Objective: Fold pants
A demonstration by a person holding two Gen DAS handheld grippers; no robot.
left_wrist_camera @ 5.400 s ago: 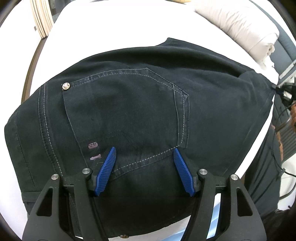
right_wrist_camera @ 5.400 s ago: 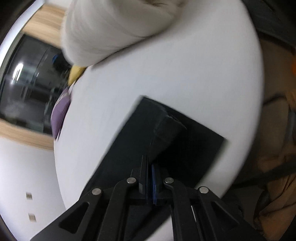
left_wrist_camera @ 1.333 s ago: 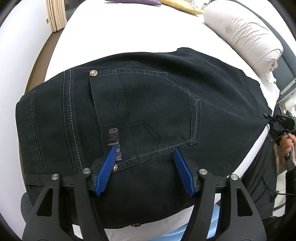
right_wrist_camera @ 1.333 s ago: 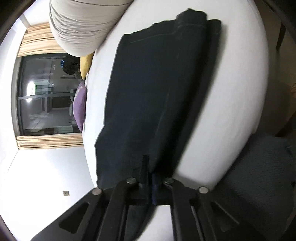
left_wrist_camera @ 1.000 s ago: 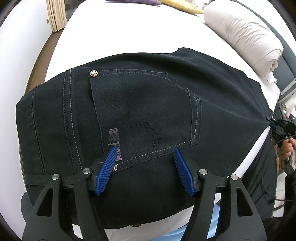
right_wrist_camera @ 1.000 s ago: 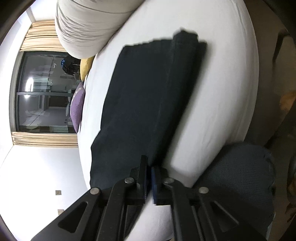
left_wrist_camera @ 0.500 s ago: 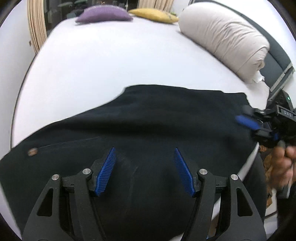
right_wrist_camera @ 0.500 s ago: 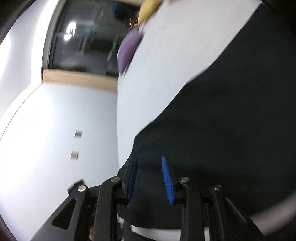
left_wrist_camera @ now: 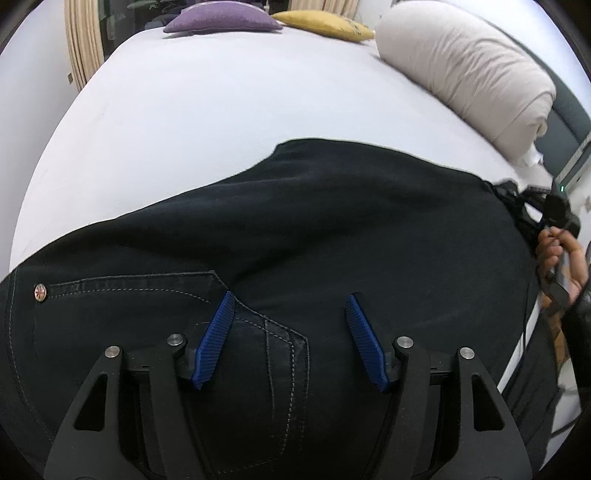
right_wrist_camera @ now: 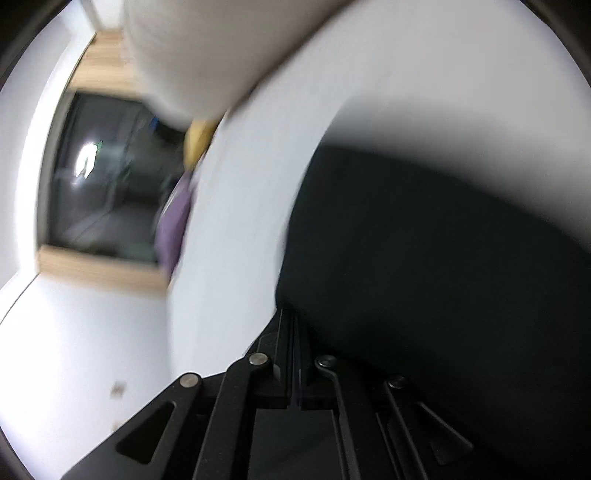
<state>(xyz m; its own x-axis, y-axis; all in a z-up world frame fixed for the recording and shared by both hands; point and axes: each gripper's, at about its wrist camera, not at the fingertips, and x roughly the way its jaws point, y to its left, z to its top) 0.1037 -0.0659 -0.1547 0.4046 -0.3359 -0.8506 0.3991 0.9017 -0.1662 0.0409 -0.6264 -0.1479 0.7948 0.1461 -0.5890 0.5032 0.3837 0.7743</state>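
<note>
Left wrist view: the pants (left_wrist_camera: 332, 229) lie flat on the white bed (left_wrist_camera: 203, 110), near the front edge. A moment ago this camera looked straight down at the back pocket (left_wrist_camera: 258, 332). Now it sits lower and looks more across the bed, so only a corner of the pocket shows. The left gripper (left_wrist_camera: 291, 297) is open, with its blue pads wide apart above the pocket and holding nothing. At the far right a hand (left_wrist_camera: 557, 254) holds the right gripper (left_wrist_camera: 517, 206) at the end of the pants, and the cloth runs to a point there. A second ago that hand was lower down, off the bed.

The pants are dark, thick cloth, like jeans, with pale stitching and a small round metal stud (left_wrist_camera: 40, 292). The sheet is smooth. A fat, soft, rolled cream blanket (left_wrist_camera: 461, 70) lies on the right, and a purple pillow (left_wrist_camera: 221, 20) and a yellow pillow (left_wrist_camera: 321, 24) sit at the far end.

Right wrist view: this picture is blurry, so the hand is moving fast. Half a second ago these jaws were open; now the right gripper (right_wrist_camera: 295, 332) has snapped shut. The dark edge of the pants (right_wrist_camera: 443, 277) runs right down to its tips, so it looks like it has pinched that edge, though the blur makes this hard to be sure of. The white bed (right_wrist_camera: 258, 166) is behind.

I think this grab is the start of a new fold: the right end may get lifted over toward the pocket end
</note>
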